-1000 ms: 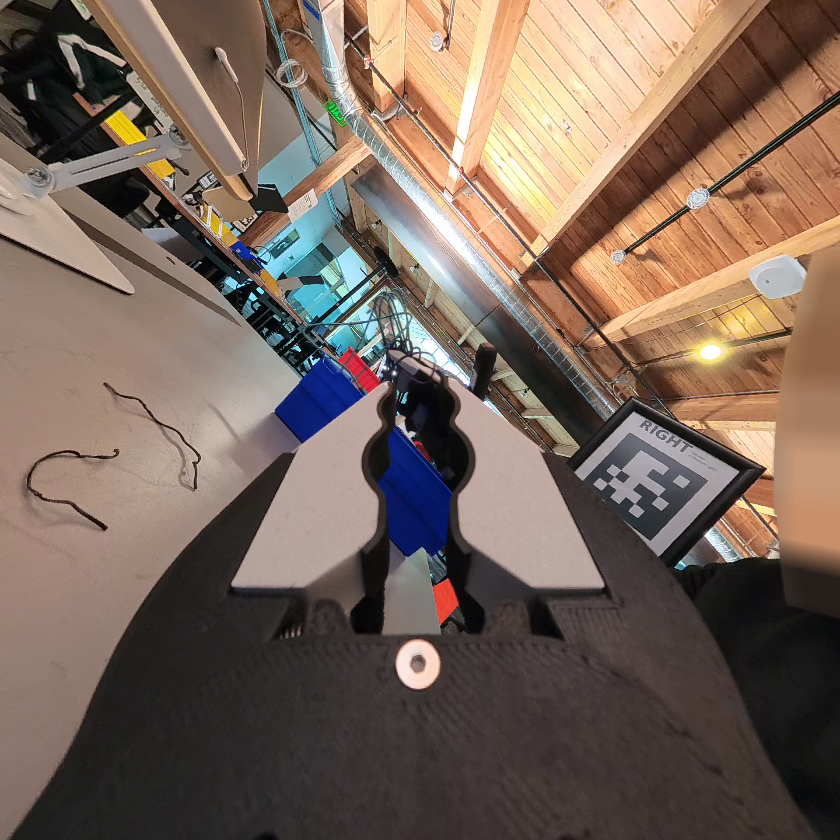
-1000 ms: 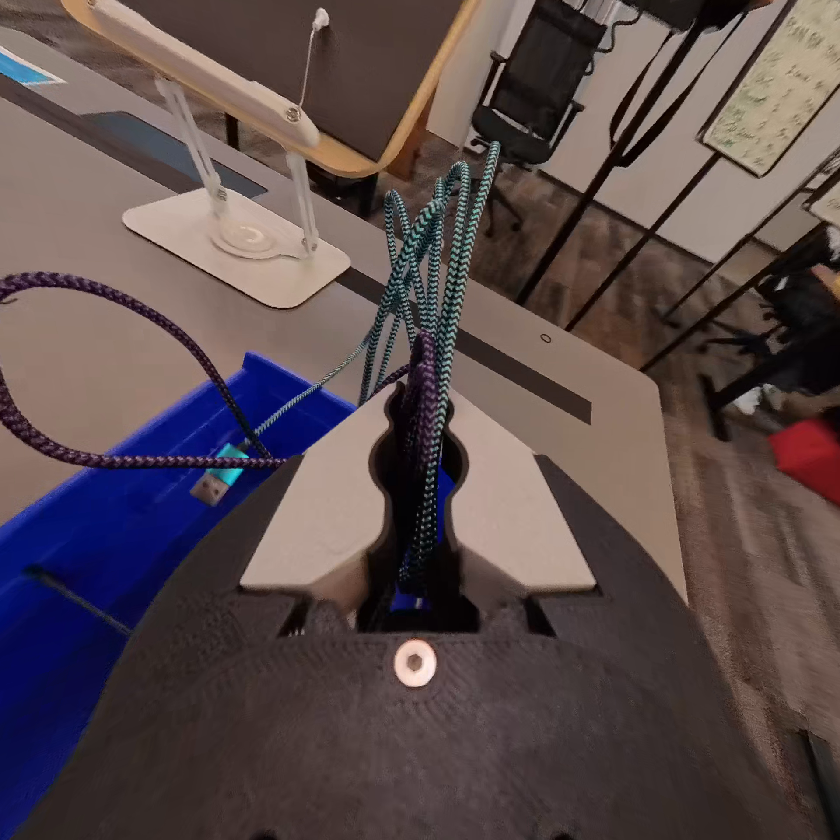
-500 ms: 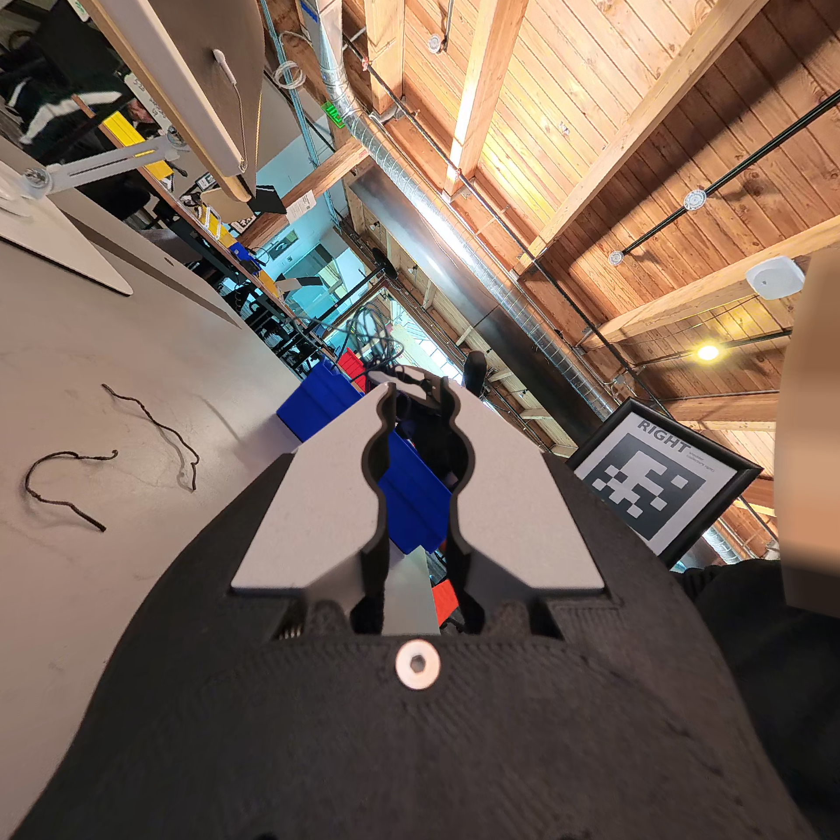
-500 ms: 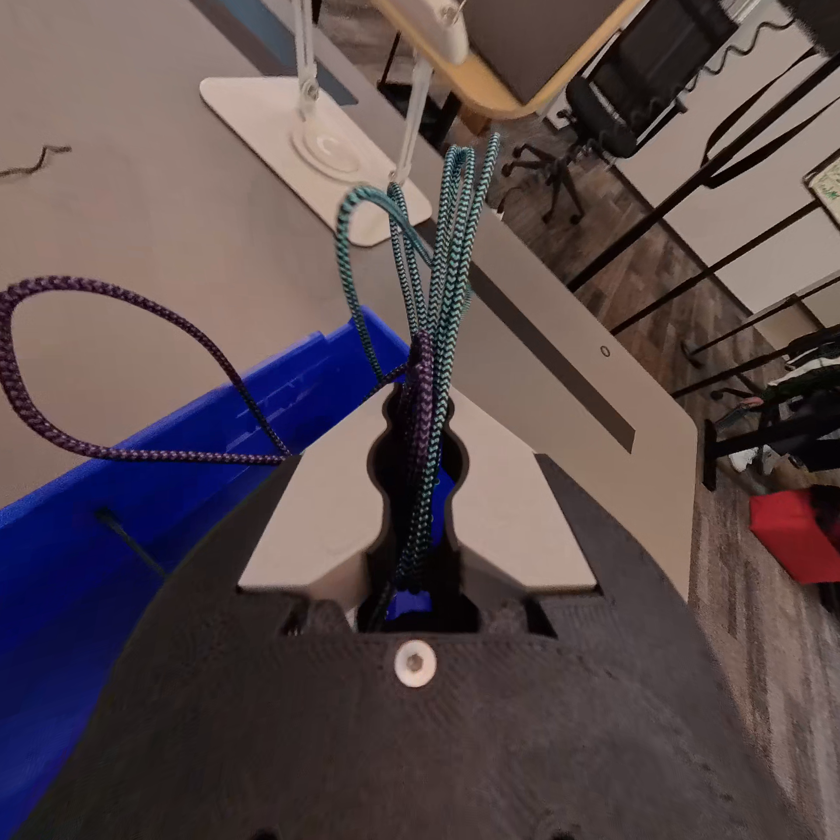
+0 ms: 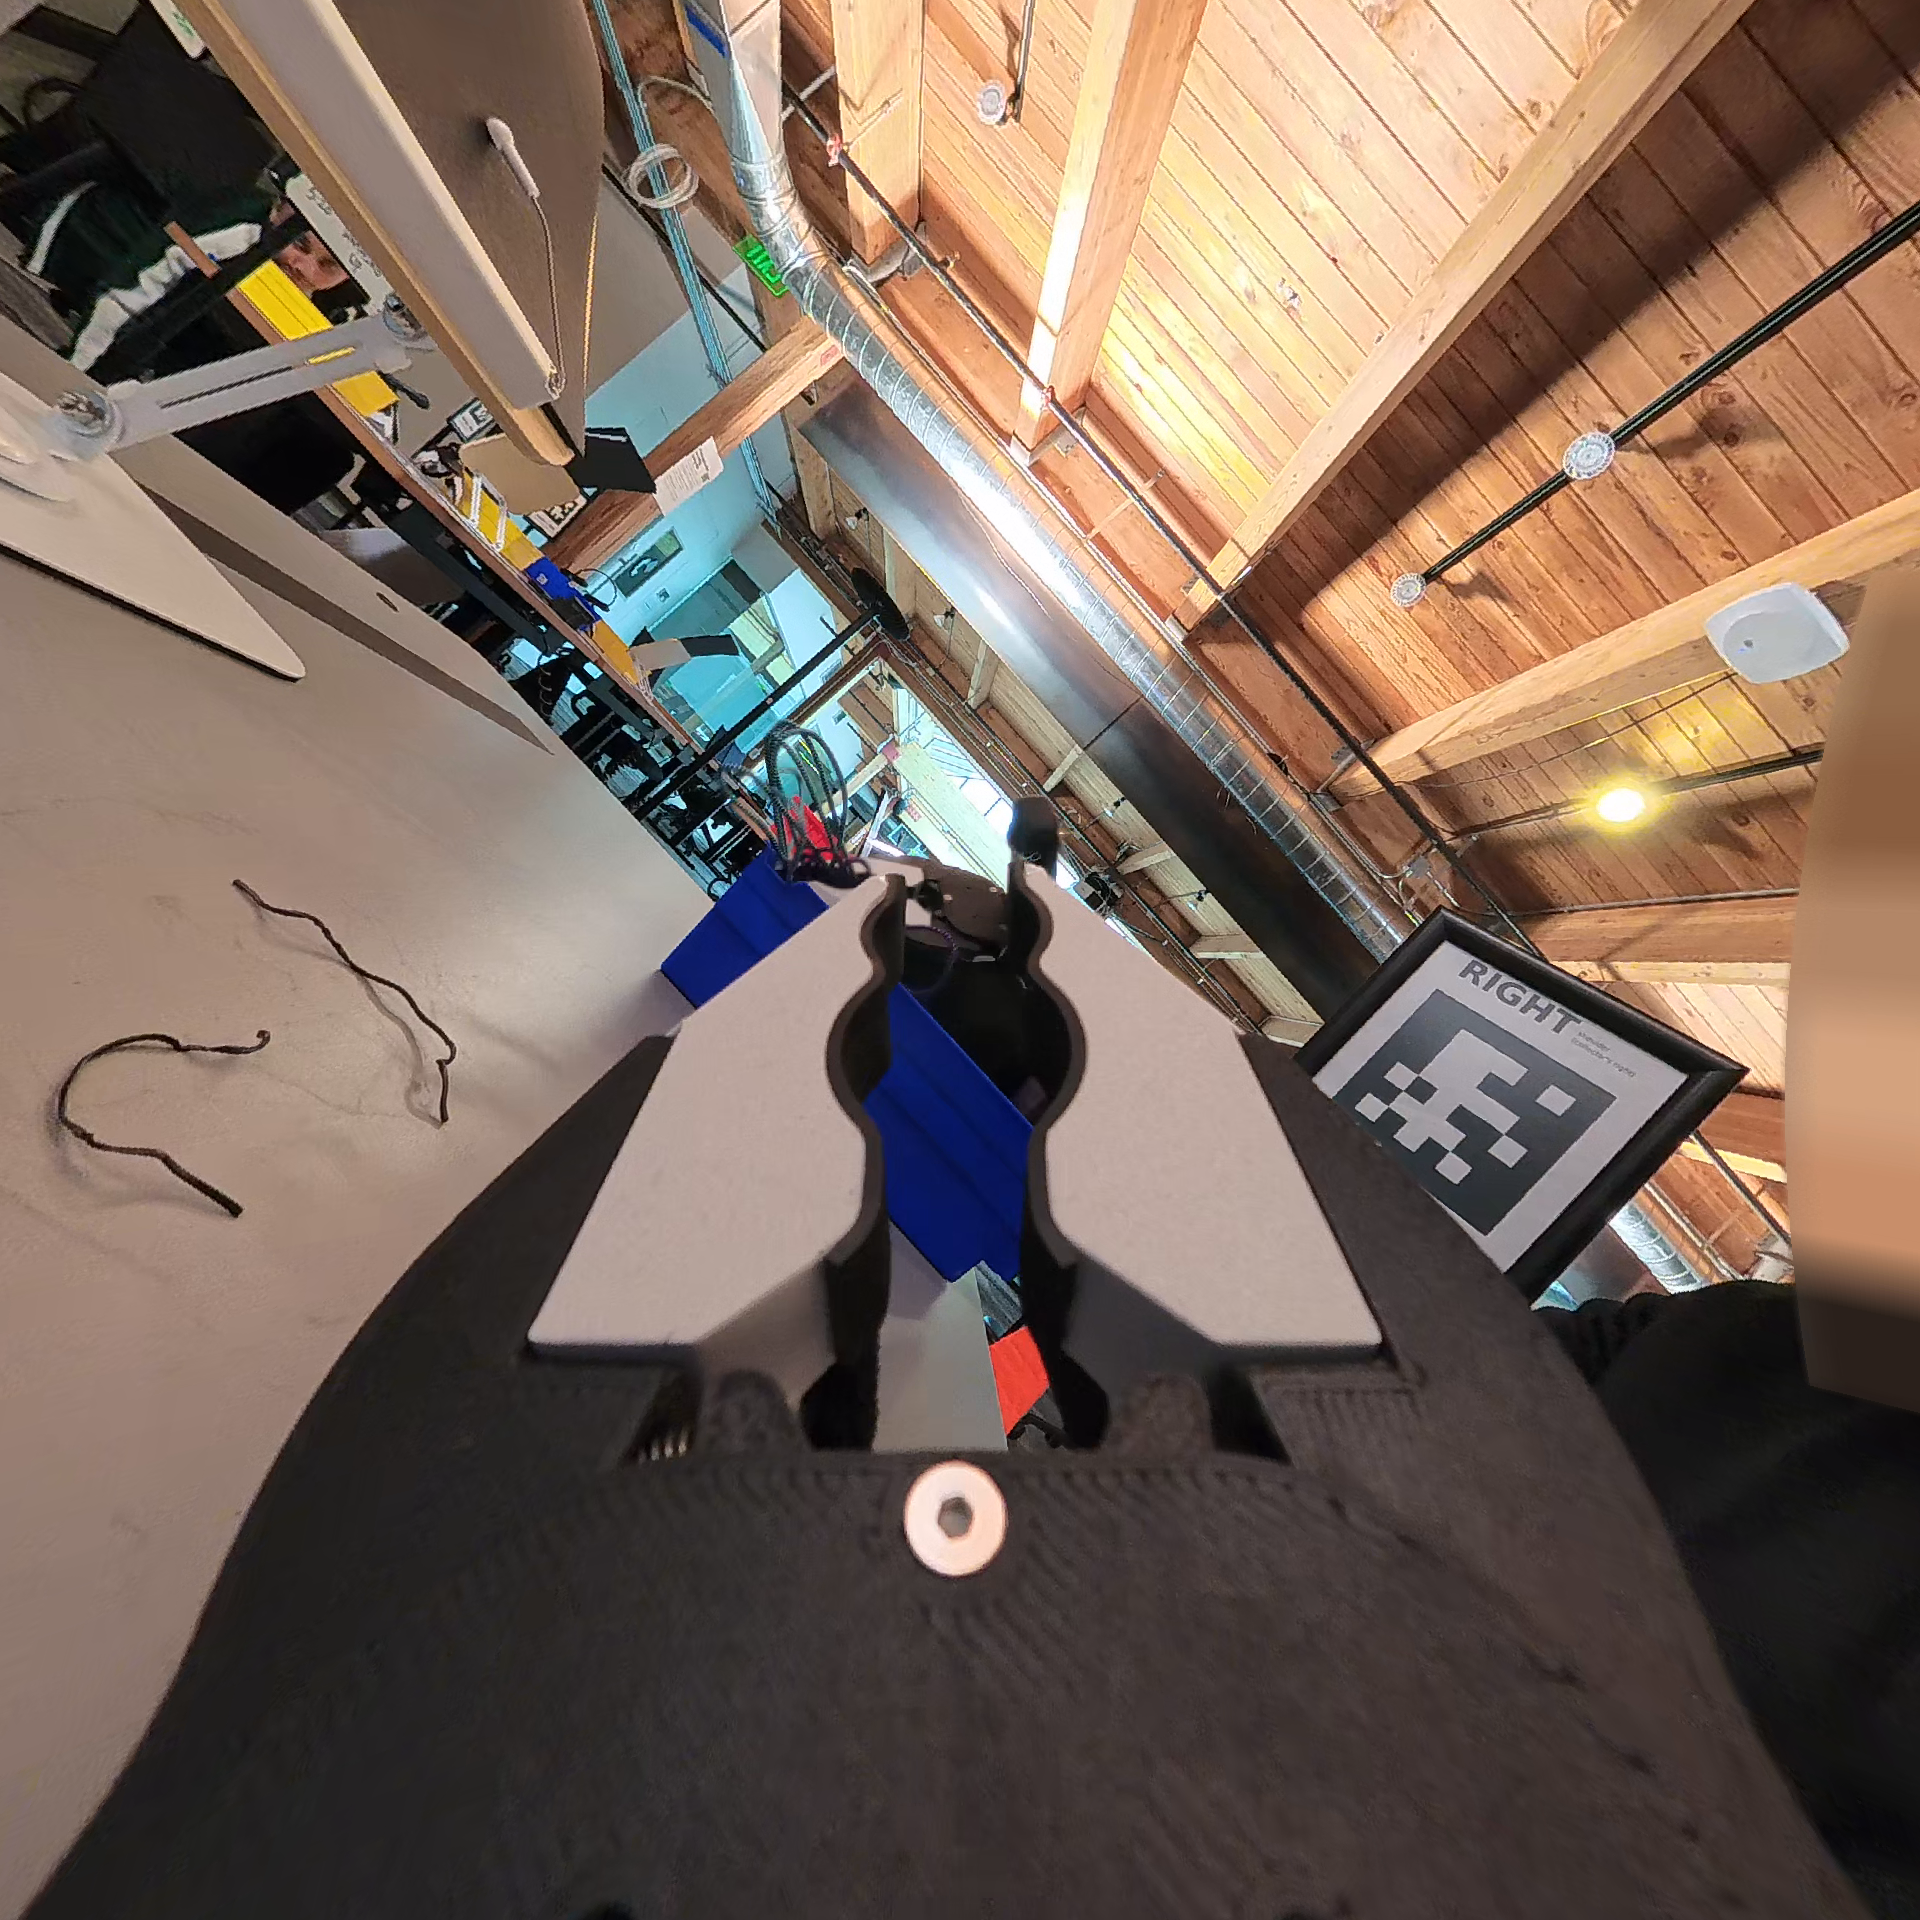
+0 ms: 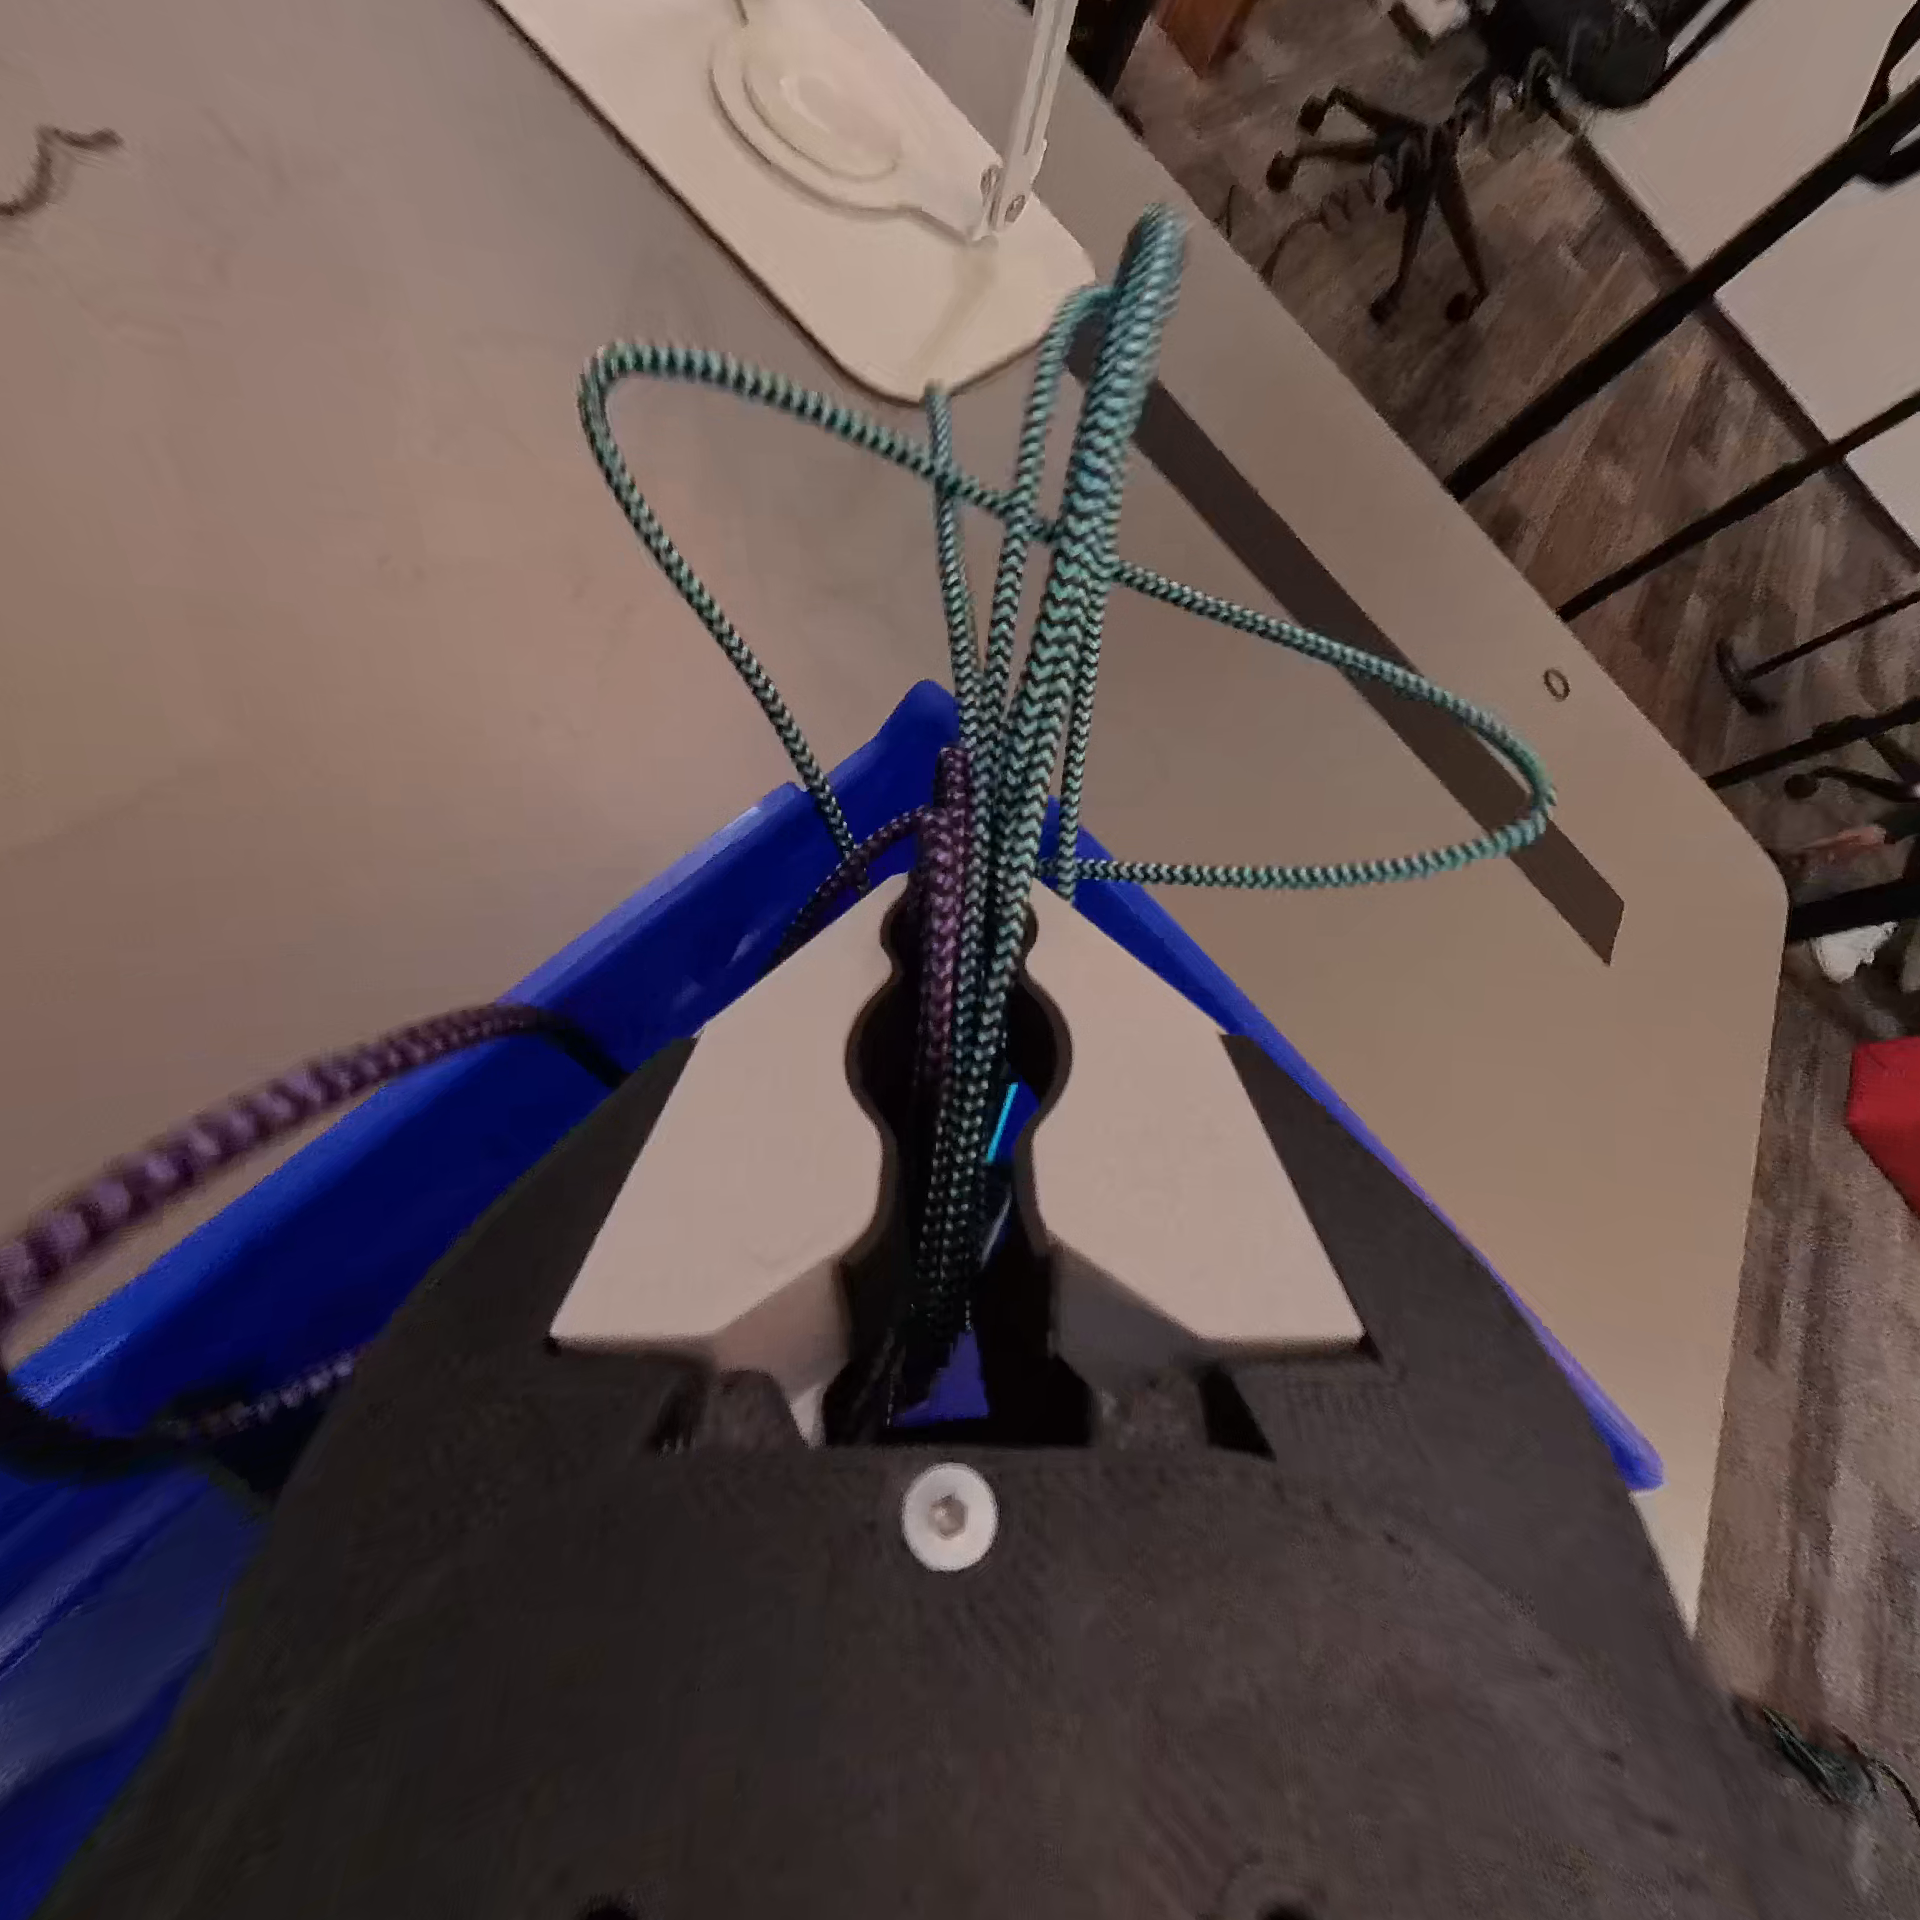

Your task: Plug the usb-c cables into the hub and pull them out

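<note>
Braided cords fill the right view: a teal cable (image 6: 1049, 582) and a purple cable (image 6: 948, 883) run bunched through the gap of the right gripper (image 6: 961, 914), whose fingers are clenched on the bundle. Teal loops splay to upper left and right of centre; a purple loop sags off toward the lower left edge, over the blue bin (image 6: 364, 1143).

Change over the last second: the right view has tipped down and closed on the bin. The bin's corner now sits just behind the fingertips, where before only its near wall showed at lower left. The teal plug that hung at mid-left is gone from sight. The white stand (image 6: 831, 156) has slid to the top of frame. Some motion blur, so the gripper is travelling.

Left gripper (image 5: 956, 894): fingers set slightly apart, nothing between them. Its view looks up at the timber ceiling and is nearly as it was. Bench (image 5: 208, 831) at left with two loose dark threads (image 5: 343, 977). The bin and a cable loop (image 5: 800, 758) have crept up behind the fingertips.

Hub: not visible in either view.

Judgement: cables look to be going into the bin, or just out of it. No plugging or pulling is under way. Which end of the task this is, I cannot tell. Tangled loops could snag on the bin rim.
</note>
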Available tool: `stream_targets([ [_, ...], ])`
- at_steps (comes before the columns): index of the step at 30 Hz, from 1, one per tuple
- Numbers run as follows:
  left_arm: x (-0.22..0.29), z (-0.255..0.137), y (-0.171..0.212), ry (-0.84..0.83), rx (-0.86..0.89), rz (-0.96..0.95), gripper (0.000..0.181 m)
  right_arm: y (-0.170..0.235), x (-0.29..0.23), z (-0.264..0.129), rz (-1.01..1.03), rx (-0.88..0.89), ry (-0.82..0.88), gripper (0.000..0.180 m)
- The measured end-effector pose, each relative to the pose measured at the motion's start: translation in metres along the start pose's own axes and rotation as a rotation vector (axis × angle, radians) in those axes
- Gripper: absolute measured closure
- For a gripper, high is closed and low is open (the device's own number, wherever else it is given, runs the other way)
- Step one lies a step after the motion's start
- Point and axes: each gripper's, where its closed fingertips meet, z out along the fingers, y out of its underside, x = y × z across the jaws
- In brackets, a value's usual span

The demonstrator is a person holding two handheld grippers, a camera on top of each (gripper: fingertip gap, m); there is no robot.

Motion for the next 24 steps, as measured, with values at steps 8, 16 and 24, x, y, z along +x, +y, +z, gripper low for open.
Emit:
stream_targets([
  [8, 0.001, 0.000, 0.000, 0.005, 0.001, -0.001, 0.163, 0.009, -0.009, 0.010, -0.123, -0.092, 0.035, 0.169],
  [16, 0.002, 0.000, 0.000, 0.009, 0.002, 0.000, 0.163, 0.017, -0.017, 0.020, -0.191, -0.157, 0.047, 0.169],
  [24, 0.002, 0.000, 0.000, 0.012, 0.002, -0.003, 0.163, 0.017, -0.024, 0.032, -0.123, -0.148, 0.010, 0.170],
])
